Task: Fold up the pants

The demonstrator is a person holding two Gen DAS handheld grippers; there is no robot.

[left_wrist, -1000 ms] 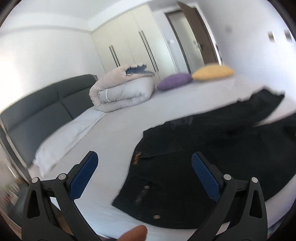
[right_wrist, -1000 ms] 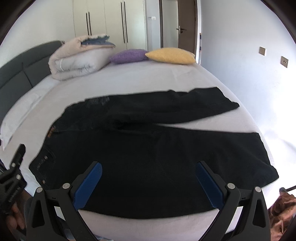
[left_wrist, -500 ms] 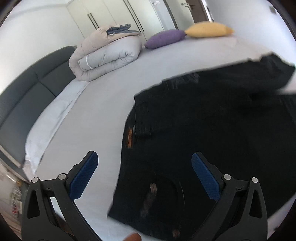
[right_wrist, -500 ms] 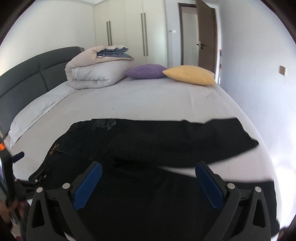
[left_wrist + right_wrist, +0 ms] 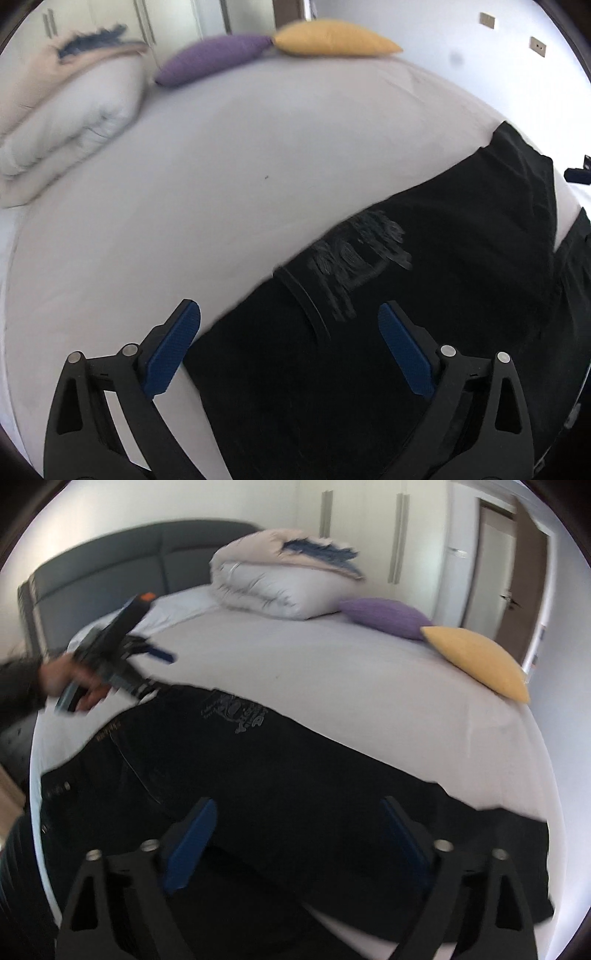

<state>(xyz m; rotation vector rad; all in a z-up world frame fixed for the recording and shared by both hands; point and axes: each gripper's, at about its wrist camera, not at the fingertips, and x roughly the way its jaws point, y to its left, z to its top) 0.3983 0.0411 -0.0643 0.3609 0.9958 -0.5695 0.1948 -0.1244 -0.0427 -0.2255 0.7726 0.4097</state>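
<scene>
A: State the position of the pants.

B: The black pants (image 5: 295, 775) lie flat on the bed (image 5: 332, 672), along its near edge. In the right wrist view the waistband, with buttons, is at the left, and the legs run to the right. A pale printed patch (image 5: 358, 251) sits on the fabric near the far edge of the waist part.

A: Report the left gripper.

B: The left gripper (image 5: 288, 350) has its blue fingers (image 5: 173, 350) spread wide, with nothing clamped. It hangs over the far edge of the pants: one finger is over the bare sheet, the other over black cloth. Contact with the cloth cannot be confirmed. In the right wrist view a hand (image 5: 70, 683) holds this gripper at the far left, over the waist corner; that area is blurred.

A: Report the right gripper.

B: The right gripper (image 5: 299, 845) is over the middle of the pants. Its jaws are closing but remain well apart. Black fabric lies below and between the fingers (image 5: 192, 845); the pads do not press on it.

A: List the other items, left to right.

B: Grey headboard (image 5: 103, 557), rolled white duvet (image 5: 273, 583), purple cushion (image 5: 384, 616), yellow cushion (image 5: 476, 661).
</scene>
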